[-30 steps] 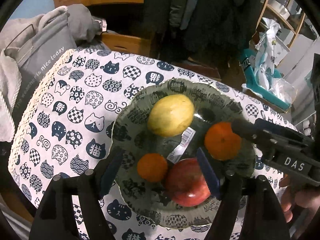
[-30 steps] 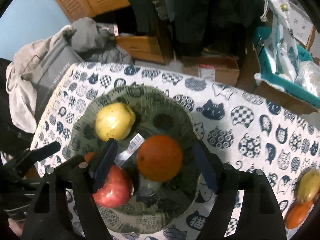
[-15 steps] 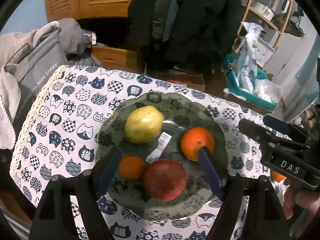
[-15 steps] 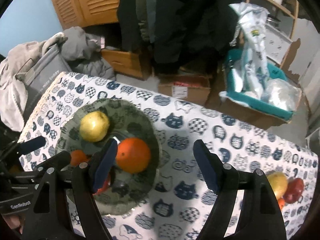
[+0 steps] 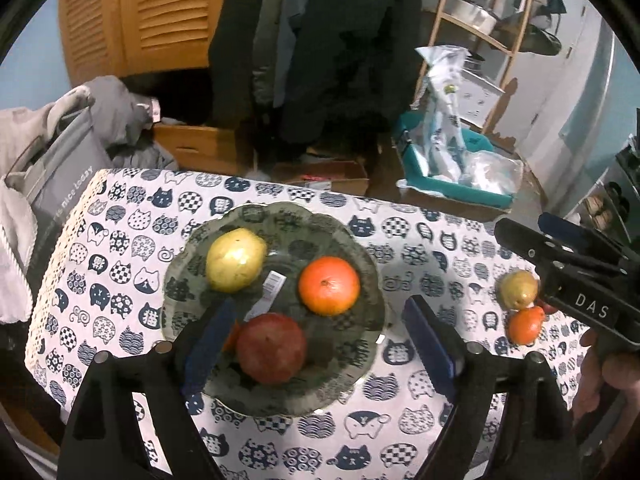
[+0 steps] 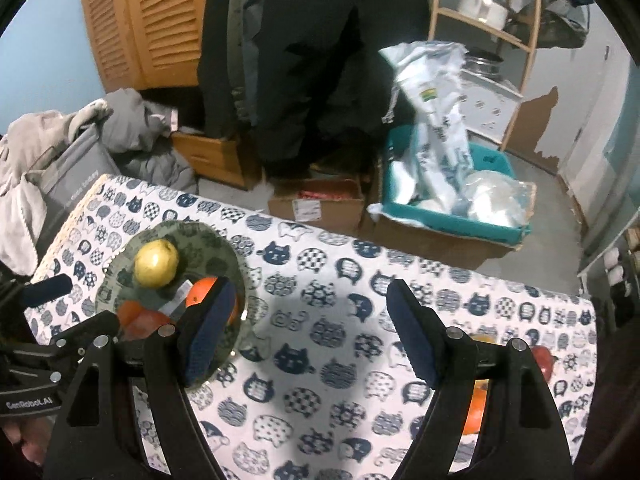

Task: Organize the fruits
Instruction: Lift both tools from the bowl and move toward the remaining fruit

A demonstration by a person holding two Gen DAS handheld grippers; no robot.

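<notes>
A dark patterned plate (image 5: 280,212) on the cat-print tablecloth holds a yellow fruit (image 5: 236,260), a large orange (image 5: 329,286), a red apple (image 5: 271,354) and a small orange (image 5: 230,338) half hidden behind my left finger. My left gripper (image 5: 318,340) hovers above the plate, its jaws opening, pads touching nothing. My right gripper (image 6: 308,332) stands open over bare cloth to the right of the plate (image 6: 192,228). Loose on the cloth at the right lie a yellowish fruit (image 5: 518,290), an orange (image 5: 526,324) and a red fruit (image 6: 542,360).
A barcode sticker (image 5: 268,292) lies in the plate. A grey bag (image 5: 60,184) and clothes sit off the table's left end. Beyond the far edge are cardboard boxes (image 6: 316,204), a teal bin (image 6: 452,204) with plastic bags, hanging coats and a wooden shelf.
Both grippers rose and drew back from the plate. The left jaws widened. The right gripper swung right, off the plate and over bare cloth, and the loose fruits at the right came into view.
</notes>
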